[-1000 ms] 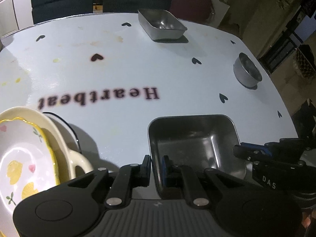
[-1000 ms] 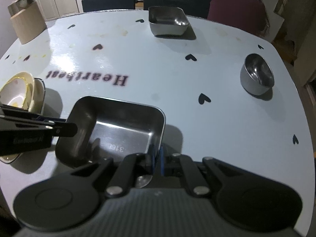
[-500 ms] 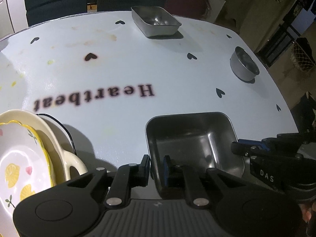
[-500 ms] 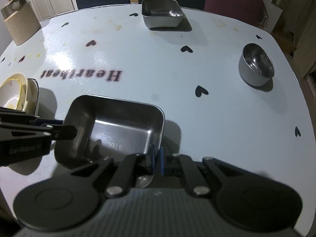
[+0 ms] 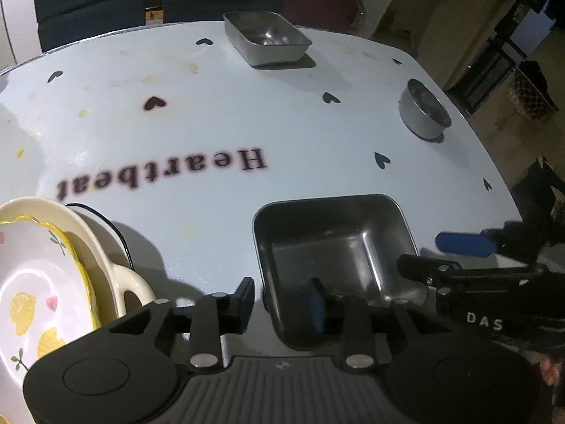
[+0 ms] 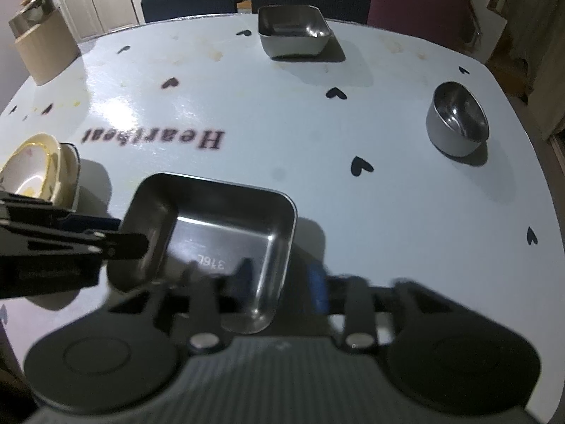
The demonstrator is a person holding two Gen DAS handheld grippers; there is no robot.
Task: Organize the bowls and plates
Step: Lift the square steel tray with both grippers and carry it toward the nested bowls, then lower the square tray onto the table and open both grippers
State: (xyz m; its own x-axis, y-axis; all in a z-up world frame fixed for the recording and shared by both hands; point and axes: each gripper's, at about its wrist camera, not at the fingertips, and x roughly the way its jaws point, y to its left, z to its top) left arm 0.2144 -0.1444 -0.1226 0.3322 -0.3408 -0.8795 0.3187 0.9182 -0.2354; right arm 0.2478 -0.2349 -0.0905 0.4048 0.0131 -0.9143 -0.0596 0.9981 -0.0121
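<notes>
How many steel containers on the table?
3. A large square tray nearest the cameras, between both grippers; a smaller rectangular tray at the far edge; a round bowl on the right side. Nothing seems nested inside them.

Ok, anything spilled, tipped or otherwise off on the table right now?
Nothing tipped or broken. The steel tray, small tray and round bowl sit upright. Only faint yellowish stains mark the tablecloth near the far edge.
</notes>
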